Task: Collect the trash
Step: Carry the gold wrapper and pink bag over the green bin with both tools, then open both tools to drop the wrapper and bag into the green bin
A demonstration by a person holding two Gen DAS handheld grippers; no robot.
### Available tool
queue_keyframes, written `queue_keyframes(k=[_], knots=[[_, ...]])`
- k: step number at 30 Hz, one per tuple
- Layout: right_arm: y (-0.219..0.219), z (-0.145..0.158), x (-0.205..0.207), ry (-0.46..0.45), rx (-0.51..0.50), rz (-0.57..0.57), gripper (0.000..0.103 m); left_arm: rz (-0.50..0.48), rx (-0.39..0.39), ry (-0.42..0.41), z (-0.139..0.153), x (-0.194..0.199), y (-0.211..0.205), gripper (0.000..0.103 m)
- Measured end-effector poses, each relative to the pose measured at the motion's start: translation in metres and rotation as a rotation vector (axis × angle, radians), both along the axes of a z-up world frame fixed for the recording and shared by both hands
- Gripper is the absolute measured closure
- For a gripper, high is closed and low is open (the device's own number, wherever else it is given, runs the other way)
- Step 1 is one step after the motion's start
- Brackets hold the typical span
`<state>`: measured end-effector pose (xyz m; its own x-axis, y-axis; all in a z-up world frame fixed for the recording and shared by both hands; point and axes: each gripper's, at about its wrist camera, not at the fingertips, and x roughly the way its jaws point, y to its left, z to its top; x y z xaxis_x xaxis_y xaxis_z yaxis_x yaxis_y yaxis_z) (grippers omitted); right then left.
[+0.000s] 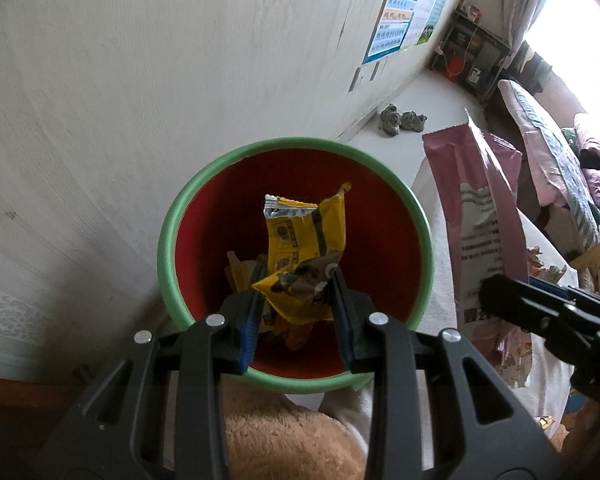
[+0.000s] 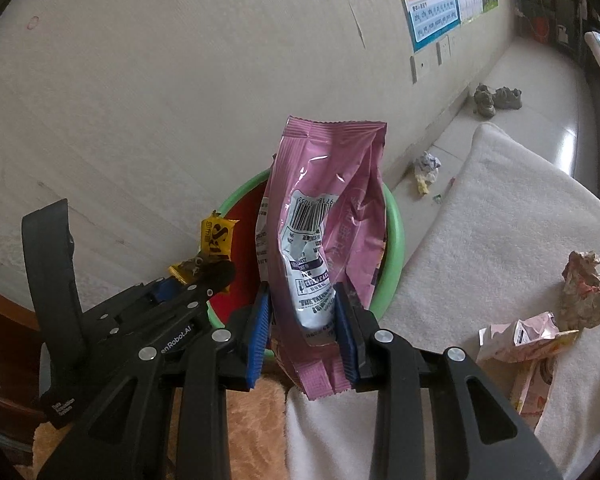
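Two hand-held tools above a round bin with a green rim and red interior (image 1: 422, 220), which stands against the pale wall. The left tool (image 1: 296, 300) is clenched on a crumpled yellow foil snack wrapper (image 1: 304, 236), held directly over the bin's opening; other wrappers are seen at the bottom. The right tool (image 2: 302, 320) is grasping a tall pink plastic snack bag with a white barcode label (image 2: 324, 200) near its lower end, the bag standing upright with its top over the bin's near-right rim.

Risks, as judged from this arrangement: the pink bag is gripped low and is long, so on release it may tip outward and be caught on the rim or fall onto the white towel-like cover (image 2: 500, 216) beside the bin. The two tools are close together, and a collision could be caused if both are lowered at once. A crumpled paper ball (image 2: 588, 292), a pale pink carton (image 2: 520, 336) and floor scraps (image 2: 426, 168) are yet to be collected.
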<state>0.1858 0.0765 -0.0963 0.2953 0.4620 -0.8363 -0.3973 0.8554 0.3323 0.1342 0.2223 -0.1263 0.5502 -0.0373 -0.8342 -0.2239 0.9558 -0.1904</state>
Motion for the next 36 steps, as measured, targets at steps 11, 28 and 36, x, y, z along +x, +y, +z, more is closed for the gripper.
queue_keyframes(k=[11,28,36], knots=[[0.003,-0.002,0.002,0.012,0.006,-0.006,0.068,0.027,0.009,-0.011,0.001,0.002,0.004,0.067],[-0.051,0.024,-0.022,0.009,0.087,-0.102,0.053,0.025,-0.022,-0.016,0.007,-0.009,-0.01,0.039],[-0.154,0.066,-0.075,-0.007,0.206,-0.243,0.048,-0.128,-0.044,-0.027,0.017,-0.028,-0.072,0.038]])
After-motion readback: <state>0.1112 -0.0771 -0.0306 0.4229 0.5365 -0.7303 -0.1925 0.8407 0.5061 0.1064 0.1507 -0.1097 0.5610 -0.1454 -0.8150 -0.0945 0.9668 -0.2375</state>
